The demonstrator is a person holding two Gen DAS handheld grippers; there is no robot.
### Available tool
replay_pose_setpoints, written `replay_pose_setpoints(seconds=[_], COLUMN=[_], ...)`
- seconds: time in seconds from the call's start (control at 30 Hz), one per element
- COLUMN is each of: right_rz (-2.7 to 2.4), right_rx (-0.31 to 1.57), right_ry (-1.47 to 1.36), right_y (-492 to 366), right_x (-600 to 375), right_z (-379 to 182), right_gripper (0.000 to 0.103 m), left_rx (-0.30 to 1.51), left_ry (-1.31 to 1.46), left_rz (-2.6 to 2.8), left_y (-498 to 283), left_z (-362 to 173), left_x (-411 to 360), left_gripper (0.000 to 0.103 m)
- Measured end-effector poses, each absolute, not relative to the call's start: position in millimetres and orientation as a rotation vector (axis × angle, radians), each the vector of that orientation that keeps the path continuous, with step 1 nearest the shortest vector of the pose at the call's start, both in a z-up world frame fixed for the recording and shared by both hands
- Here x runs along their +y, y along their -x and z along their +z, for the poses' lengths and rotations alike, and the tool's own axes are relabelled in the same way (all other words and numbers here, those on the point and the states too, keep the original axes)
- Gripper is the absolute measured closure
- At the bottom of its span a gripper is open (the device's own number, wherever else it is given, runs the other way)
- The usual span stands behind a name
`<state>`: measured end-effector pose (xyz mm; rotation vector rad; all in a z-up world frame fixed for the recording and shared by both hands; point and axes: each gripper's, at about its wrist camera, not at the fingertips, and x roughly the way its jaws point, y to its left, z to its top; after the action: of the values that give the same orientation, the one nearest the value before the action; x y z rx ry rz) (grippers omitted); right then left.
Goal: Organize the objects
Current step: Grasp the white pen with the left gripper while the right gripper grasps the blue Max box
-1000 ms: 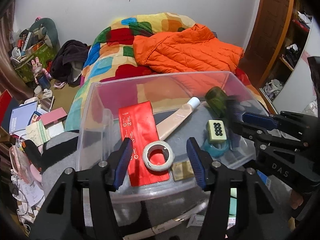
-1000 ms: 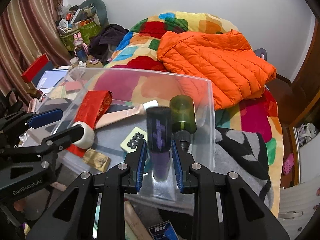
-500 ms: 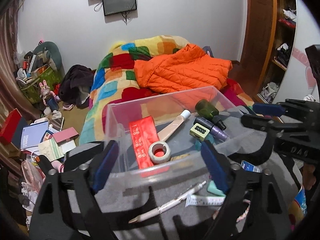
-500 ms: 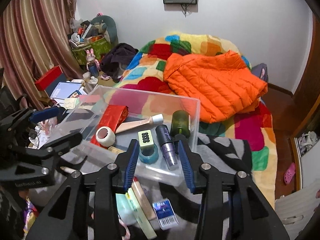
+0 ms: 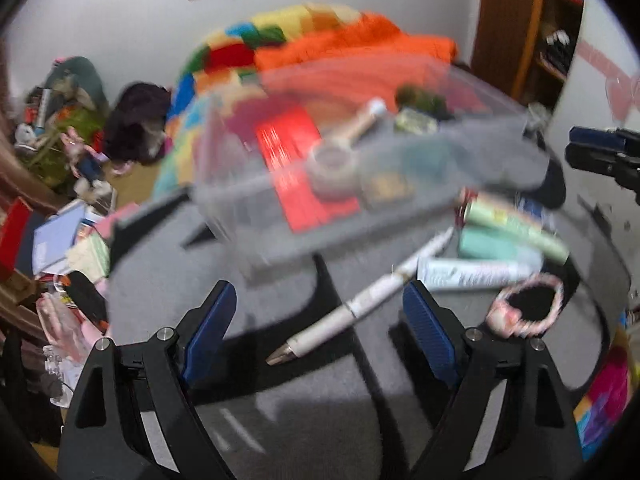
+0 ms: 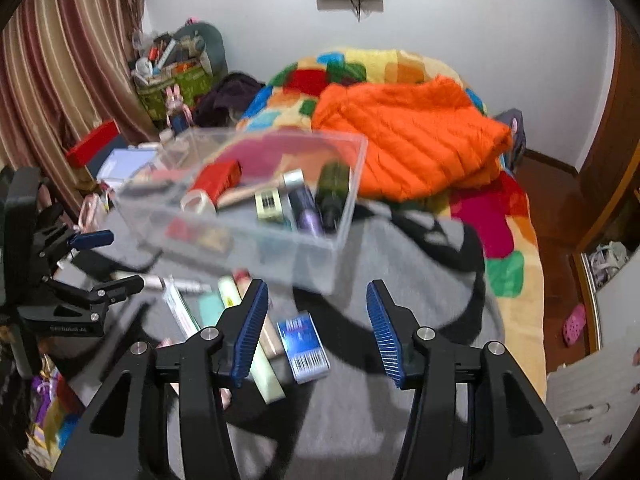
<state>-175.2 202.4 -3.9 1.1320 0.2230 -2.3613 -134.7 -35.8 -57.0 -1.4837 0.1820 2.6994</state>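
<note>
Hovering left gripper (image 5: 318, 330) open, right gripper (image 6: 316, 330) open, clear bin (image 6: 340, 236) beyond

Left gripper (image 5: 318, 330), jaws wide apart, above a grey blanket (image 5: 320, 420). A white pen (image 5: 360, 306) lies diagonally between the fingers. Beyond it, blurred, a clear plastic bin (image 5: 240, 200) holds a red packet (image 5: 300, 160) and tape roll (image 5: 334, 166).
</note>
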Motion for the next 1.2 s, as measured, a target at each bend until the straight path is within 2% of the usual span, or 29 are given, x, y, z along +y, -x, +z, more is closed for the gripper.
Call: replay_pose_setpoints(seconds=[0.2, 0.27, 0.3, 0.37, 0.47, 0.57, 0.63, 0.7, 0.8, 1.1, 1.17, 1.2], right_rz=[-2.279, -2.254, -2.242, -2.239, -2.229, -2.227, -2.230, -2.232, -2.236, -2.228, -2.235, -2.238], right_rx=[0.263, 0.274, 0.280, 0.299, 0.275, 0.245, 0.236, 0.214, 0.206, 0.255, 0.247, 0.250], right_ry=[-1.267, -1.284, -1.290, -1.293, -1.301, -1.315, -1.321, -1.320, -1.322, -1.298, -1.285, -1.281], right_y=[177.1, 175.9, 175.5, 175.3, 177.3, 180.2, 180.2, 178.3, 173.3, 154.8, 158.1, 160.0], right_x=[203.3, 201.0, 200.1, 198.0, 199.6, 202.9, 205.6, 209.4, 213.9, 220.9, 221.1, 220.3], right_z=[-43.1, -50.3, -53.7, -57.5, -60.3, -63.6, -65.3, -64.8, -63.5, -56.5, -53.0, -52.4], right_gripper=[0.055, 0.055, 0.055, 0.056, 0.056, 0.058, 0.069, 0.073, 0.076, 0.075, 0.071, 0.065], left_rx=[0.148, 0.126, 0.111, 0.106, 0.103, 0.088, 0.073, 0.053, 0.033, 0.072, 0.093, 0.114], left_ry=[1.509, 1.499, 1.491, 1.469, 1.463, 1.473, 1.486, 1.500, 1.513, 1.549, 1.548, 1.545], left_rz=[2.645, 2.631, 2.615, 2.606, 2.603, 2.623, 2.641, 2.659, 2.663, 2.644, 2.634, 2.638], left_y=[144.8, 144.7, 143.9, 141.1, 133.2, 122.5, 110.0, 97.7, 82.3, 82.5, 89.7, 94.0], left_z=[-68.8, -70.1, -70.4, -68.8, -67.0, -63.8, -61.8, -60.4, -58.4, -56.0, -57.5, -58.4], left_x=[-37.3, -37.7, -37.9, -37.1, -37.1, -37.0, -38.1, -39.1, -40.2, -38.3, -36.0, -34.1], left_gripper=[0.019, 0.037, 0.040, 0.062, 0.075, 0.080, 0.083, 0.086, 0.090, 0.089, 0.084, 0.081])
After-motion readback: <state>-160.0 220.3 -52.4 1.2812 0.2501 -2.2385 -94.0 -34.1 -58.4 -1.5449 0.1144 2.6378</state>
